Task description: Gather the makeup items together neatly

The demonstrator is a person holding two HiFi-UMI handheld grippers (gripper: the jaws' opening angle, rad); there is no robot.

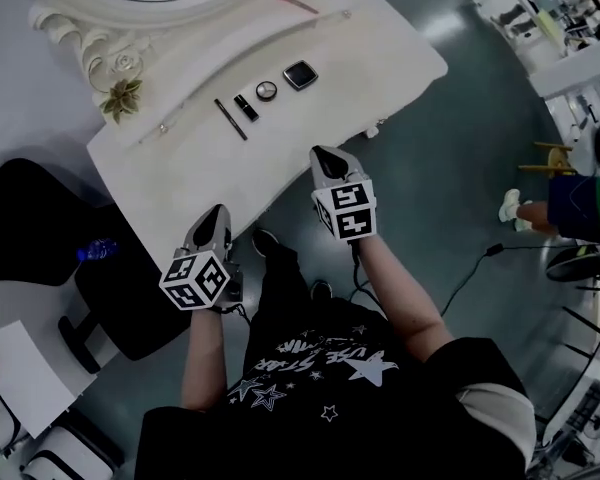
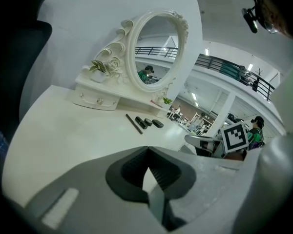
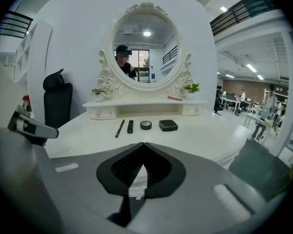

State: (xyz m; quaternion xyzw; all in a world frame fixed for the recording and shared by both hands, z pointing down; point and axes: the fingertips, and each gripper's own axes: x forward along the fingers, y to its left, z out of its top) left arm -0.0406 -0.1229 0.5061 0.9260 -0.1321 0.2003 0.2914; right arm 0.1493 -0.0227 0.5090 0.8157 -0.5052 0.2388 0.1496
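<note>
Soft, even indoor light brightens the white surface (image 1: 180,168); the makeup items (image 1: 266,91) cast only faint shadows. The head view is dim towards its corners. Ceiling lamps (image 3: 252,68) glow in the right gripper view. Both gripper views bend and darken at their rims.

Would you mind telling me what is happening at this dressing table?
A person holds a claw in each hand by the near edge of the white table. The left claw and right claw are both shut and empty. A pencil, a tube, a round compact and a square compact lie in a row before the mirror, untouched.
</note>
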